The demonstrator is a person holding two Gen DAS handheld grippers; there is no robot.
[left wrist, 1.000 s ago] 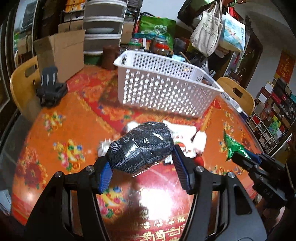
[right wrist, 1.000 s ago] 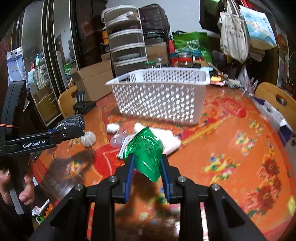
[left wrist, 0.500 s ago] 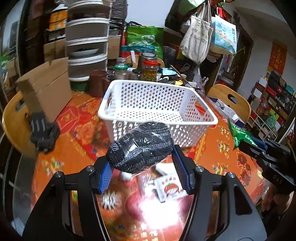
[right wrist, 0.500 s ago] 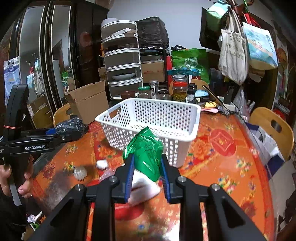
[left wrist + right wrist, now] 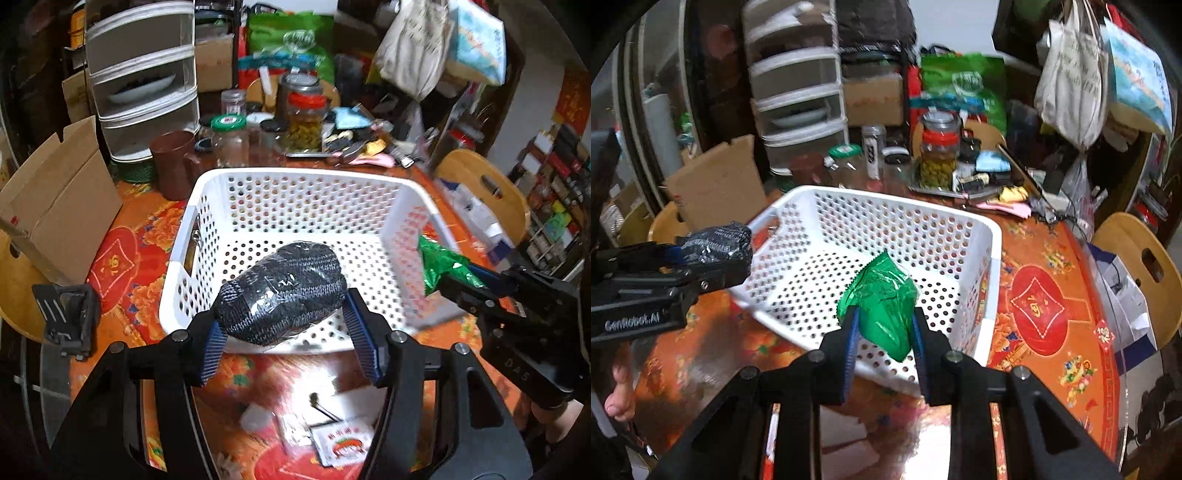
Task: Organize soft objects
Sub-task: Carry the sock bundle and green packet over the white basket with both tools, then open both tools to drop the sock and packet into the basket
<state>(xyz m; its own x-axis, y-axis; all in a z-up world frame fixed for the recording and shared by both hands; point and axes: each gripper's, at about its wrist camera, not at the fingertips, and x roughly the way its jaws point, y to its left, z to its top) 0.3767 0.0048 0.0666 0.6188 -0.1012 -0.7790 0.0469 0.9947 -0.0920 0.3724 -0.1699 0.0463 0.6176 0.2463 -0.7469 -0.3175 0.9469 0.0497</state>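
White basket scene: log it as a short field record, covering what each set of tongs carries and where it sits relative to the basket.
left tongs: shut on the dark knitted bundle, wrapped in clear film
right tongs: shut on the green foil packet
white basket: perforated plastic, nothing visible inside
bundle position: in front of the basket's near left part, in the air
packet position: in front of the basket's near right part, in the air
table: red and orange floral cover; small white packets lie near the tongs

White perforated basket, green packet
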